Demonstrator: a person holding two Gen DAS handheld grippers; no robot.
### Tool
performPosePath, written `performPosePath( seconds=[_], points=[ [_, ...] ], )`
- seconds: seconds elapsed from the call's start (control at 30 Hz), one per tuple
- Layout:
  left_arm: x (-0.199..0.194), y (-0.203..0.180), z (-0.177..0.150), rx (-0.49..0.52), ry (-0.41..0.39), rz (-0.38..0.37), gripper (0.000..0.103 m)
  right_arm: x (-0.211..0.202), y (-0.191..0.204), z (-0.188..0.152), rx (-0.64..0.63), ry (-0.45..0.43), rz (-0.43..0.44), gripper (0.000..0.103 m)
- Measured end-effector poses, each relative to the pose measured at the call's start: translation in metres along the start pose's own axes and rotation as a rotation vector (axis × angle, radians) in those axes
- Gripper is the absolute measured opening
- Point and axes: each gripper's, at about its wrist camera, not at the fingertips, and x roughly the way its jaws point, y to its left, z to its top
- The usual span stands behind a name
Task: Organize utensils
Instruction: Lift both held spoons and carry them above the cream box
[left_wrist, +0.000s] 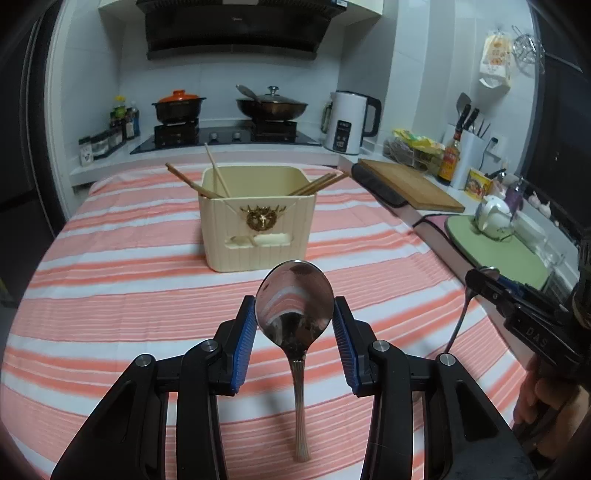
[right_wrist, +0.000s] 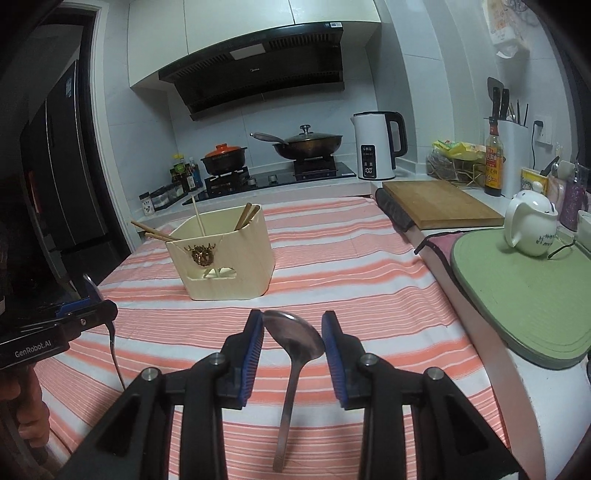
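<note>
Steel spoons sit in both of my grippers, each held by its bowl with the handle hanging down over the pink-and-white striped cloth (left_wrist: 110, 288). On the left, my left gripper (left_wrist: 294, 317) has its blue pads (left_wrist: 246, 336) pressed against either edge of the bowl of a large spoon (left_wrist: 295, 314), whose fluted handle ends close above the cloth; whether it touches I cannot tell. Ahead and roughly centred on the cloth stands the cream utensil holder (left_wrist: 256, 218) with a gold emblem on its front, and several wooden chopsticks (left_wrist: 192, 182) lean out of it to both sides. Further right, my right gripper (right_wrist: 292, 341) is clamped on the bowl of a second spoon (right_wrist: 295, 343), tilted a little, its plain handle pointing down toward me. Right of the cloth, a wooden cutting board (right_wrist: 439, 205) and a green mat (right_wrist: 524, 295) with a white teapot (right_wrist: 530, 223) lie on the counter.
</note>
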Motion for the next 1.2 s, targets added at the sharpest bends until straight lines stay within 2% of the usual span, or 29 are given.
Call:
performPosePath(
  seconds=[0.4, 0.43, 0.5, 0.63, 0.93, 1.2],
  points=[
    [0.000, 0.002, -0.001, -0.012, 0.002, 0.001, 0.041, 0.006, -0.006, -0.001, -0.019, 0.007, -0.030, 0.028],
    [0.000, 0.002, -0.001, -0.012, 0.001, -0.001, 0.041, 0.006, -0.006, -0.001, -0.020, 0.008, -0.031, 0.025],
    [0.001, 0.001, -0.001, -0.011, 0.001, -0.002, 0.041, 0.007, -0.005, -0.001, -0.033, 0.011, -0.036, 0.012],
    [0.002, 0.002, -0.001, -0.018, 0.003, -0.003, 0.041, 0.011, -0.001, -0.002, -0.069, 0.035, -0.032, 0.008],
    [-0.005, 0.009, 0.009, -0.035, 0.004, -0.037, 0.041, -0.009, 0.021, 0.010, -0.143, -0.039, -0.040, 0.006],
    [-0.017, 0.011, 0.034, -0.029, -0.002, -0.069, 0.041, -0.014, 0.037, 0.037, -0.175, -0.087, 0.005, 0.006]
  ],
)
